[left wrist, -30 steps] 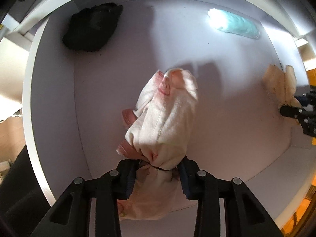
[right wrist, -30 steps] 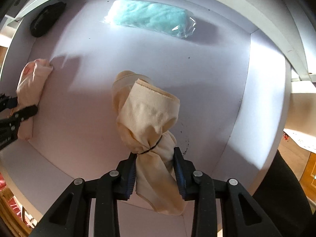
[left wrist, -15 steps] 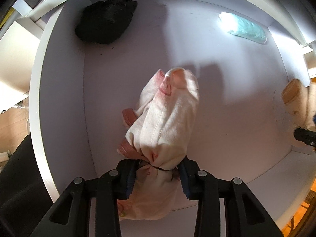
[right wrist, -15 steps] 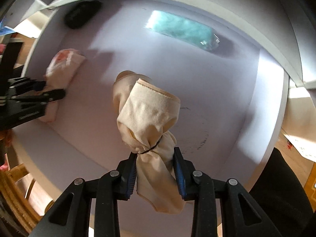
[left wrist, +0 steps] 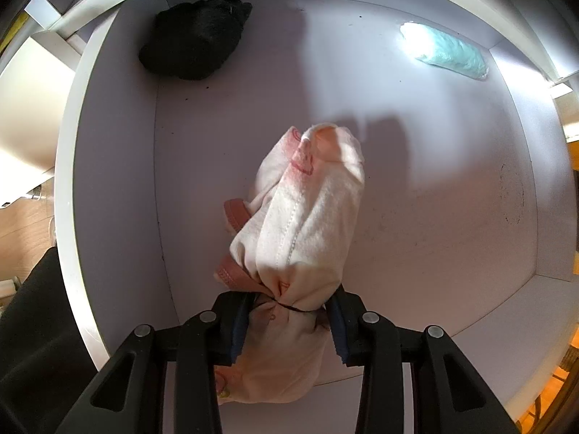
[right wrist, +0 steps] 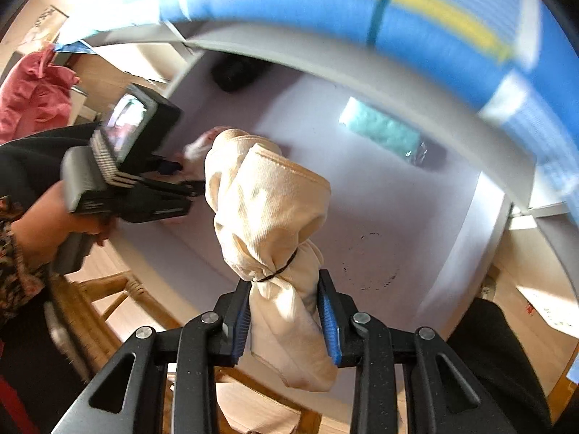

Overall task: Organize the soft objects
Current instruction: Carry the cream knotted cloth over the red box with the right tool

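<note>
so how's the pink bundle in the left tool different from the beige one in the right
The pink-and-white bundle has pink trim and a stitched seam; the beige bundle is plain ribbed cream. The pink-and-white bundle sits low inside the white bin, while the beige bundle hangs above the bin's rim. Both are soft cloth rolls cinched by a dark band, each clamped between its tool's pads: left tool, right tool.

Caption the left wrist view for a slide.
Left gripper clamps a pink-and-white cloth bundle above a white drawer holding a black bundle and teal packet.
</note>
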`<control>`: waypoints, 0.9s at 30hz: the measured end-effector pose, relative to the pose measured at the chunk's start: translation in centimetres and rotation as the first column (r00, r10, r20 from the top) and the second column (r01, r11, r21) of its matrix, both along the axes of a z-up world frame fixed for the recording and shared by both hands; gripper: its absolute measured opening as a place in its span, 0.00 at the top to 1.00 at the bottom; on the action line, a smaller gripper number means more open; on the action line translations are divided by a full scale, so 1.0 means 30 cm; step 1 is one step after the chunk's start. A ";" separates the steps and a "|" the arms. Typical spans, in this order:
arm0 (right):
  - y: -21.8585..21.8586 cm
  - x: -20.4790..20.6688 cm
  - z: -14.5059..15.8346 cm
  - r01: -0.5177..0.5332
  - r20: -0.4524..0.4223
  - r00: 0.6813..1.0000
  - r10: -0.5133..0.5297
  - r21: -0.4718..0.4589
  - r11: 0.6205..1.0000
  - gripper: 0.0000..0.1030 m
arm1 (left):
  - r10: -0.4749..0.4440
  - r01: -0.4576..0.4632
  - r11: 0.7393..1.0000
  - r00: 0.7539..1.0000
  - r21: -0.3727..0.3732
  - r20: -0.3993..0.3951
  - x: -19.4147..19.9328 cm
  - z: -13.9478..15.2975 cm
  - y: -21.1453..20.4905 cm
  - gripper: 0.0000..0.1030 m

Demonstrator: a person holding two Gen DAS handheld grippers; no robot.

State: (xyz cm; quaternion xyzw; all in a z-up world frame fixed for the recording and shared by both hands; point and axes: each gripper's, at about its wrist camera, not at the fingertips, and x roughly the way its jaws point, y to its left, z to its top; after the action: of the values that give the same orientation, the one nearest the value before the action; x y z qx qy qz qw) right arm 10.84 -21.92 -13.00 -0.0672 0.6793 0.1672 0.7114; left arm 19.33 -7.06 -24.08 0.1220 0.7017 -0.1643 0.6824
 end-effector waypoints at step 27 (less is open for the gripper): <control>-0.033 0.373 0.866 0.038 0.409 0.898 -0.165 0.300 0.953 0.68 | -0.026 0.026 1.000 1.000 0.004 0.002 -0.001 -0.018 -0.035 0.60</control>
State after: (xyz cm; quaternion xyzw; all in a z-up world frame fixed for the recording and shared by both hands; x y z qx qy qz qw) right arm 22.03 -22.93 12.97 0.0366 0.4773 0.2066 0.8533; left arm 19.31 -8.10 -24.60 0.1329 0.6998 -0.1716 0.6806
